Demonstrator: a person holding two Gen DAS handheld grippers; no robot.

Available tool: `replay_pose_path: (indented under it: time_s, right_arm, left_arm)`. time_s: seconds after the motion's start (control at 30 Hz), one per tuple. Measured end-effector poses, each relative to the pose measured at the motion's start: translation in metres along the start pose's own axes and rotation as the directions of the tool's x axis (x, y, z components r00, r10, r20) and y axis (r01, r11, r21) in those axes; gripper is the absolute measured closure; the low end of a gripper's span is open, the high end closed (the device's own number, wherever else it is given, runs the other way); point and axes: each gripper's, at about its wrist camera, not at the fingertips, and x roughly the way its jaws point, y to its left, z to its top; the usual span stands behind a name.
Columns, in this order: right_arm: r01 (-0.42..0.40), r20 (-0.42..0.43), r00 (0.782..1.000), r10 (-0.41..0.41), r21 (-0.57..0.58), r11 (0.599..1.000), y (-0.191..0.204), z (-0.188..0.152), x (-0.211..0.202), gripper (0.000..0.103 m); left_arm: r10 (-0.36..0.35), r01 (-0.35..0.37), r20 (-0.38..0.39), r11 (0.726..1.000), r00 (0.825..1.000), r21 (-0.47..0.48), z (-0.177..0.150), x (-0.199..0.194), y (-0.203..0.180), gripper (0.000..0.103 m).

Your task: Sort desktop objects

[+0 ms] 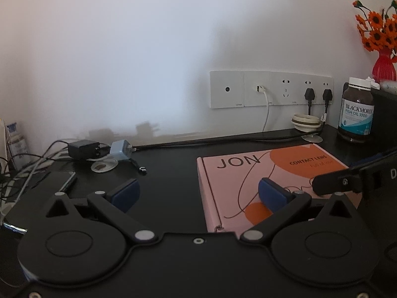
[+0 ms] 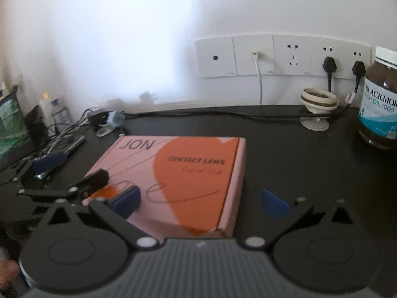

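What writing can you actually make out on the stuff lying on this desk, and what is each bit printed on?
"JON": top of the pink box, near its far left corner.
"CONTACT LENS": same box, on the orange patch.
Line under it: too blurred to read.
"BLACKMORES": label of the brown bottle.
"FISH OIL 1000": same label, below the brand.
Smaller print lower on that label: too small to read.
Small marks on the wall socket panel: too small to read.

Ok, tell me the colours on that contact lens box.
Contact lens box: pale pink with orange blobs and thin dark line drawing; clearest in the right wrist view.
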Motion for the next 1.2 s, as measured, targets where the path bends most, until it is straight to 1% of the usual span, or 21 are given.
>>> replay_pose_path:
  time_s: [0.03, 0.1, 0.17, 0.23, 0.33, 0.37, 0.47, 0.6, 0.73, 0.87, 0.97, 1.13, 1.2]
  right_arm:
    - [-0.013, -0.007, 1.000, 0.013, 0.005, 1.000, -0.001, 0.000, 0.001, 0.001]
    - [-0.038, -0.014, 0.999, 0.038, -0.021, 0.999, 0.002, -0.002, -0.002, 0.001]
    - [-0.042, -0.008, 0.999, 0.042, -0.074, 0.996, 0.010, -0.007, -0.007, 0.001]
    - [-0.048, -0.028, 0.999, 0.046, -0.106, 0.993, 0.015, -0.012, -0.009, 0.001]
    - [-0.041, -0.052, 0.998, 0.035, -0.119, 0.992, 0.017, -0.019, -0.008, 0.001]
    - [-0.039, -0.056, 0.998, 0.032, -0.117, 0.992, 0.016, -0.021, -0.006, 0.001]
    - [-0.023, -0.058, 0.998, 0.017, -0.090, 0.996, 0.010, -0.021, -0.003, 0.001]
    - [-0.041, -0.074, 0.997, 0.037, -0.054, 0.998, 0.004, -0.019, 0.001, 0.001]
    - [-0.012, -0.066, 0.998, 0.009, -0.056, 0.998, 0.005, -0.018, 0.004, 0.001]
    - [-0.010, -0.073, 0.997, 0.007, -0.035, 0.999, 0.003, -0.014, 0.014, 0.001]
    - [0.005, -0.075, 0.997, -0.007, -0.023, 1.000, 0.000, -0.012, 0.021, 0.001]
    - [0.032, -0.064, 0.997, -0.033, -0.006, 0.999, -0.010, -0.007, 0.029, 0.001]
    - [0.039, -0.067, 0.997, -0.039, 0.000, 0.999, -0.014, -0.005, 0.031, 0.001]
  left_arm:
    - [-0.003, 0.003, -0.002, 1.000, 1.000, -0.005, 0.000, -0.001, 0.001, 0.000]
    - [-0.006, 0.006, -0.003, 1.000, 1.000, -0.005, -0.002, -0.004, 0.002, 0.000]
    - [-0.013, 0.014, -0.012, 1.000, 1.000, 0.004, -0.003, -0.009, 0.003, 0.000]
    - [-0.015, 0.015, -0.019, 1.000, 1.000, 0.018, -0.003, -0.016, 0.001, 0.000]
    - [-0.017, 0.018, -0.022, 0.999, 1.000, 0.044, -0.006, -0.024, -0.003, 0.000]
    - [-0.008, 0.009, -0.020, 0.999, 1.000, 0.051, -0.007, -0.026, -0.003, 0.000]
    - [-0.033, 0.035, -0.044, 0.999, 0.998, 0.033, -0.009, -0.025, -0.001, 0.000]
    - [-0.029, 0.031, -0.062, 0.999, 0.998, 0.023, -0.011, -0.014, -0.001, 0.000]
    - [-0.015, 0.016, -0.074, 1.000, 0.997, 0.011, -0.007, -0.003, 0.001, 0.000]
    - [-0.022, 0.019, -0.088, 0.999, 0.996, -0.034, -0.001, 0.009, 0.007, 0.000]
    - [-0.020, 0.016, -0.082, 0.998, 0.996, -0.059, 0.002, 0.014, 0.012, 0.000]
    - [-0.019, 0.014, -0.078, 0.997, 0.997, -0.071, 0.005, 0.023, 0.013, 0.000]
    - [-0.040, 0.034, -0.079, 0.996, 0.996, -0.081, 0.006, 0.027, 0.011, 0.000]
